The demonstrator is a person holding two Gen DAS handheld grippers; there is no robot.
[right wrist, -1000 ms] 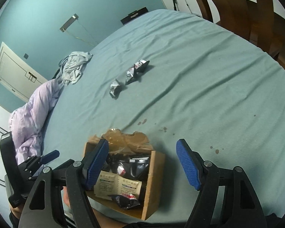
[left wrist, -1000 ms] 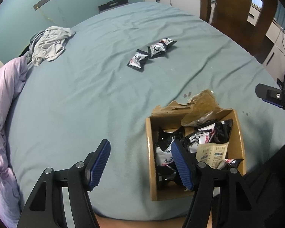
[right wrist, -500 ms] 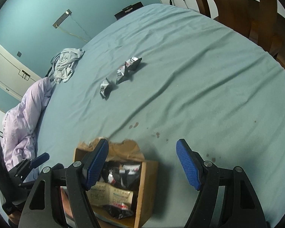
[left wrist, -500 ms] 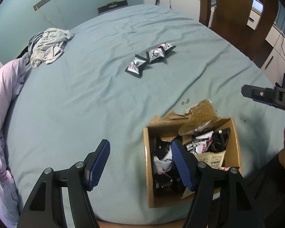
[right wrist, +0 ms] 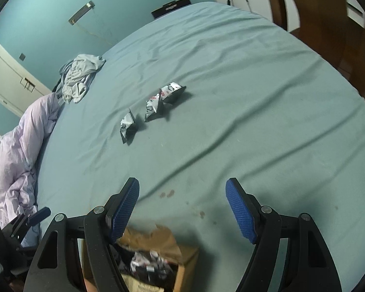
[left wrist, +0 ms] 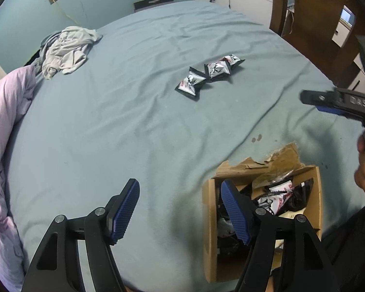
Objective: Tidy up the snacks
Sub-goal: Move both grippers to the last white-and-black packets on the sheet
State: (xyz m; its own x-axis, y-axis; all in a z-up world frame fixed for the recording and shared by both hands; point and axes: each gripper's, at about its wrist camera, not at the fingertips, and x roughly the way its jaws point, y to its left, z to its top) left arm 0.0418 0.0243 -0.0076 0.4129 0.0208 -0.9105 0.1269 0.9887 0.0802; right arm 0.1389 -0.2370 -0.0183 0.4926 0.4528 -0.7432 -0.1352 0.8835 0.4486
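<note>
An open cardboard box [left wrist: 209, 223] with a torn flap sits on the teal bed sheet near the front edge, holding several black-and-white snack packets [left wrist: 275, 198]. It also shows in the right wrist view [right wrist: 182, 265]. Three snack packets [left wrist: 208, 76] lie in a row further out on the bed, also in the right wrist view [right wrist: 150, 105]. My left gripper [left wrist: 180, 209] is open and empty, its right finger over the box's left edge. My right gripper [right wrist: 182, 209] is open and empty above the sheet beyond the box; it shows in the left wrist view [left wrist: 338, 102].
A crumpled grey garment [left wrist: 65, 51] lies at the far left of the bed. A lilac duvet [left wrist: 2, 146] is bunched along the left edge. A dark wooden chair [left wrist: 314, 19] stands at the far right. Small dark stains [right wrist: 168, 193] mark the sheet.
Both grippers have moved forward over the bed toward the three packets; the box has dropped lower in both views. Both stay open and empty.
</note>
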